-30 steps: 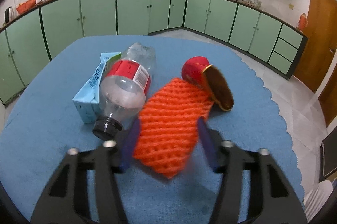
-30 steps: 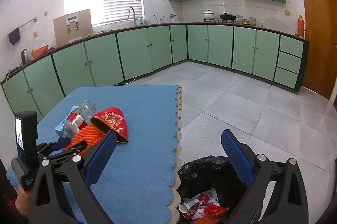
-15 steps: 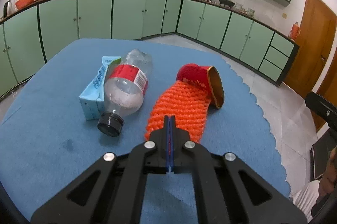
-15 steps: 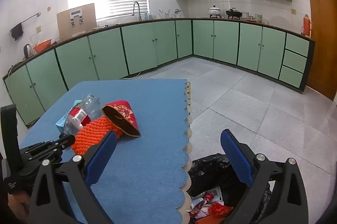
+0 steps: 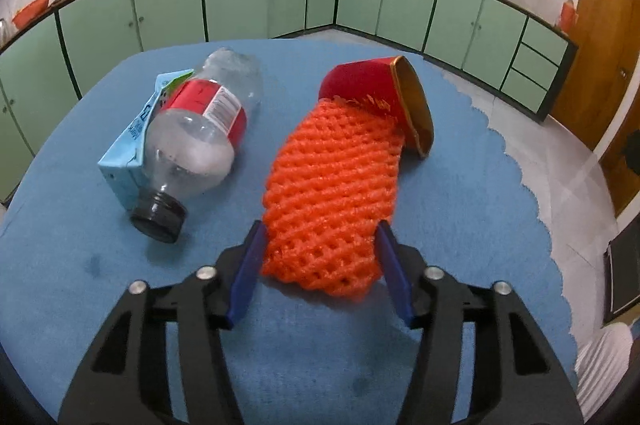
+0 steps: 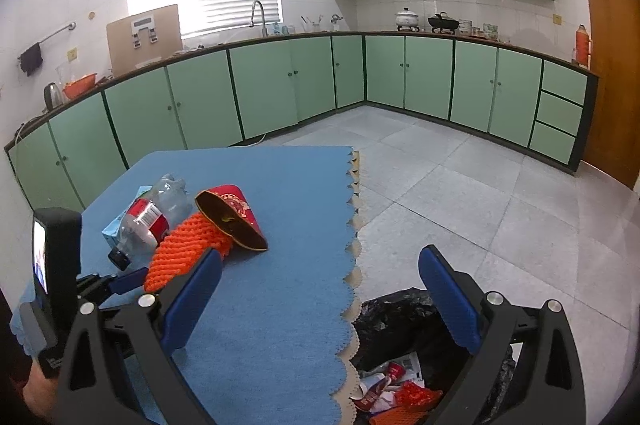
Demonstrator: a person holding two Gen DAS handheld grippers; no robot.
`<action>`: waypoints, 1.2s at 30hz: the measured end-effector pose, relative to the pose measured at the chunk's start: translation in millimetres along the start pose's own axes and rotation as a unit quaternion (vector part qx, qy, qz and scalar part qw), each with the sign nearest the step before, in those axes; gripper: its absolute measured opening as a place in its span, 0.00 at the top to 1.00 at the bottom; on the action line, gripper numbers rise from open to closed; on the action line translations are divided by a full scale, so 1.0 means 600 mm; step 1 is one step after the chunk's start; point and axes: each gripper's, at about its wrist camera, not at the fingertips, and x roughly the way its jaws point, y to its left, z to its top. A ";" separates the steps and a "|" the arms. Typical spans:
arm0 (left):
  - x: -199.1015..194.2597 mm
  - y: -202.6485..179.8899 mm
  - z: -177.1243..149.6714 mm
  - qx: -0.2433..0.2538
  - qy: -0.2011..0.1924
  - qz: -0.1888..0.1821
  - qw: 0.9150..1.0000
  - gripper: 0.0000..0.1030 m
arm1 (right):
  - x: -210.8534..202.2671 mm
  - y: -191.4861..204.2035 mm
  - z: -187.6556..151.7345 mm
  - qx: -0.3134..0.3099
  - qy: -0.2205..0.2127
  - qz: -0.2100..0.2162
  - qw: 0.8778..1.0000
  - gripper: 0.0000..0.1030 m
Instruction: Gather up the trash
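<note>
The orange foam mesh sleeve (image 5: 332,193) lies on the blue-covered bench (image 5: 80,285), its near end between the opening jaws of the left gripper (image 5: 318,271). Closure is best made on this end only, clear of the red paper cup (image 5: 384,97). The right gripper (image 6: 320,301) is held apart, empty.

The orange foam net sleeve (image 5: 332,193) fills the gap between the left gripper (image 5: 320,265) fingers as they open. A clear plastic bottle (image 5: 200,141) crowds its left; a red-and-gold crushed cup (image 5: 384,93) blocks beyond. The blue-covered tabletop (image 6: 280,305) towards its scalloped edge lies bare.
</note>
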 end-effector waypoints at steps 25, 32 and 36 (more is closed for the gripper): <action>-0.099 0.066 0.043 -0.052 -0.119 0.066 0.989 0.89 | 0.070 0.079 0.017 -0.019 0.016 0.053 0.998 0.09; -0.101 0.089 0.056 -0.062 -0.128 0.081 0.987 0.89 | 0.132 0.127 0.020 -0.047 0.042 0.039 0.997 0.11; -0.088 0.101 0.067 -0.068 -0.127 0.082 0.986 0.89 | 0.162 0.131 0.031 -0.033 0.050 0.031 0.998 0.13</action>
